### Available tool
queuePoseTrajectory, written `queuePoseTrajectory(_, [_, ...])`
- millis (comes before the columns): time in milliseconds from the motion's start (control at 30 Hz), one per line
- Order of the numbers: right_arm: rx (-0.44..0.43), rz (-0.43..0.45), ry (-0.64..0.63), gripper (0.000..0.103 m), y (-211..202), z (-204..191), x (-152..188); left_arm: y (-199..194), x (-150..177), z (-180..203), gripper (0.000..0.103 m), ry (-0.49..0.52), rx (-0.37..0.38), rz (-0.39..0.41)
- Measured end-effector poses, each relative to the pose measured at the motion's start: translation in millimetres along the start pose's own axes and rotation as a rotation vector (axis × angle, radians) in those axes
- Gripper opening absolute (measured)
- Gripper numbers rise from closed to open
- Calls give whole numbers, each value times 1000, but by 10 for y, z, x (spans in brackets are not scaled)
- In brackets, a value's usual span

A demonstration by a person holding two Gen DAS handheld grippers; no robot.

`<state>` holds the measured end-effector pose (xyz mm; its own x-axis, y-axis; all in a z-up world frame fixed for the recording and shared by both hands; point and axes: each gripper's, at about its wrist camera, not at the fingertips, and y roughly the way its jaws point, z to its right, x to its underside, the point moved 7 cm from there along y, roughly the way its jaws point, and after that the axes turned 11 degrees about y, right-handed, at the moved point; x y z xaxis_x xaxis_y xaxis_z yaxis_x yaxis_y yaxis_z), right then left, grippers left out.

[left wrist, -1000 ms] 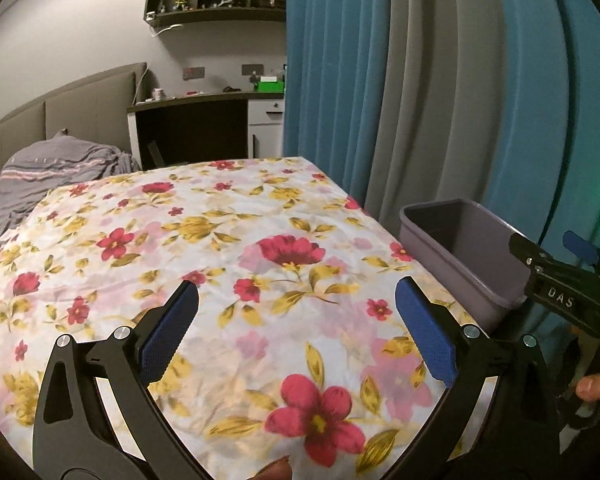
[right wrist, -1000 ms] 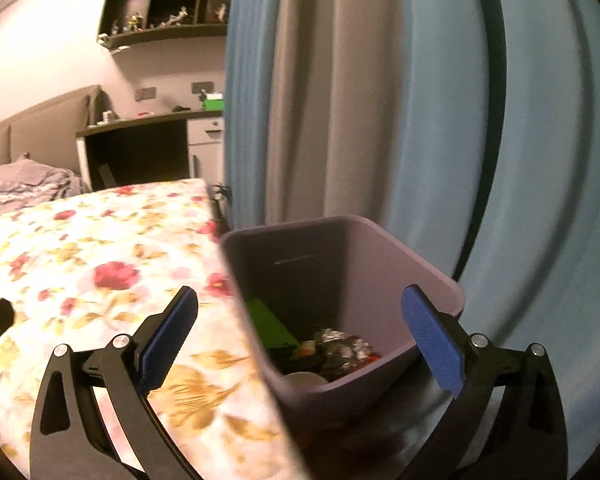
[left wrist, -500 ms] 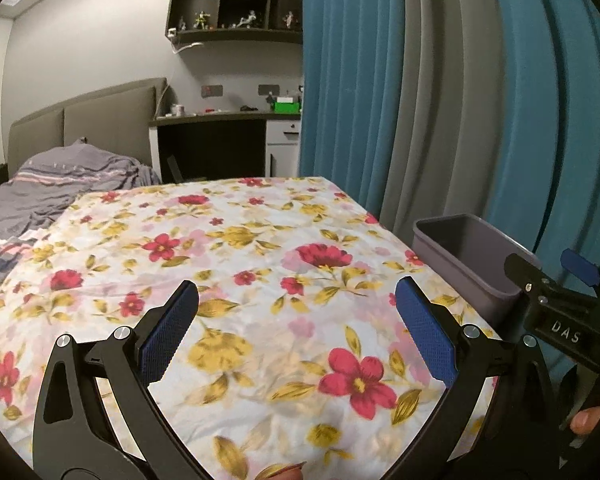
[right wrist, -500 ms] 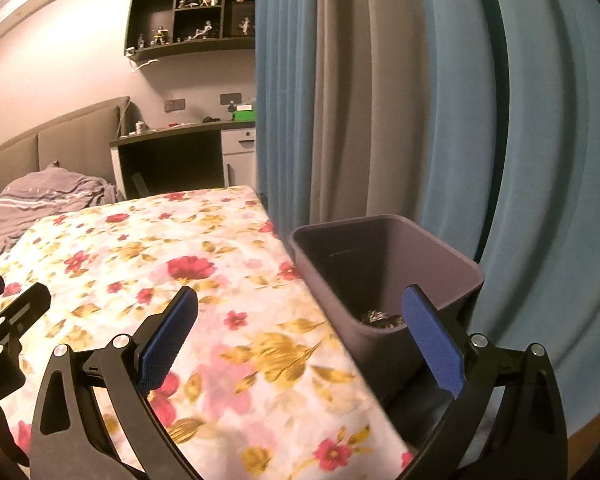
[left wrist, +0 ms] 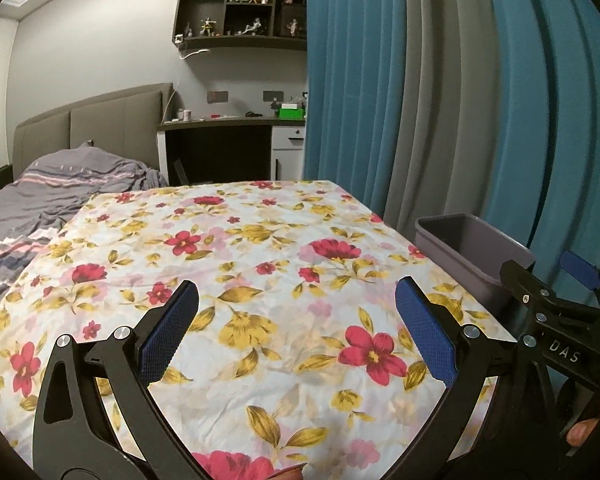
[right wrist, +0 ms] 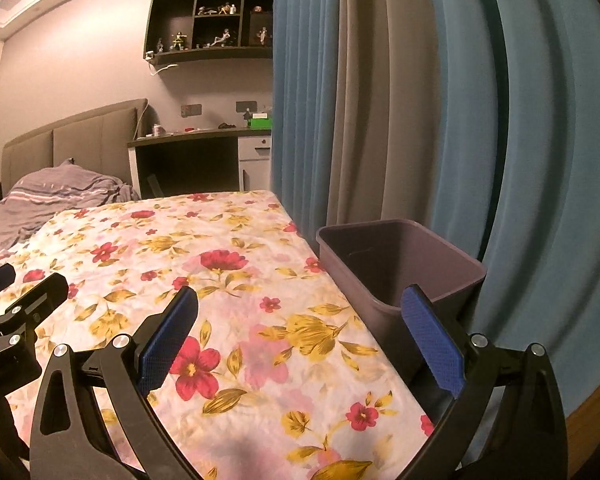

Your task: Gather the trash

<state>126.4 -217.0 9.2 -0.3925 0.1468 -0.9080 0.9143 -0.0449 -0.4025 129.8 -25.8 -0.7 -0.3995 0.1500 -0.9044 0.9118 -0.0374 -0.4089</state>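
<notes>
A grey-purple plastic bin [left wrist: 476, 252] [right wrist: 396, 268] stands against the right edge of a flowered sheet [left wrist: 260, 280] [right wrist: 220, 280], beside the curtains. Its inside is hidden from both views. My left gripper [left wrist: 296, 328] hangs open over the near part of the sheet, nothing between its blue pads. My right gripper [right wrist: 300, 332] is open too, its right pad in front of the bin's near wall. The right gripper's frame [left wrist: 556, 320] shows at the right edge of the left wrist view. No loose trash shows on the sheet.
Blue and grey curtains [left wrist: 440, 100] [right wrist: 420, 100] hang close behind the bin. A rumpled grey blanket [left wrist: 52, 196] lies at the far left of the bed. A dark desk [left wrist: 220, 148] and wall shelf [left wrist: 240, 12] stand at the back.
Both grippers have pulled back and tilted up from the bin. A second ago the right wrist view looked down at foil and green trash inside it; now only its walls show.
</notes>
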Motion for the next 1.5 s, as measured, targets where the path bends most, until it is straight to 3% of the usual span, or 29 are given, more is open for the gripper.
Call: queuePoseTrajectory(1500, [-19,22,9,97,-142,-36,17,-94,76,-14,97,-11,3,-10])
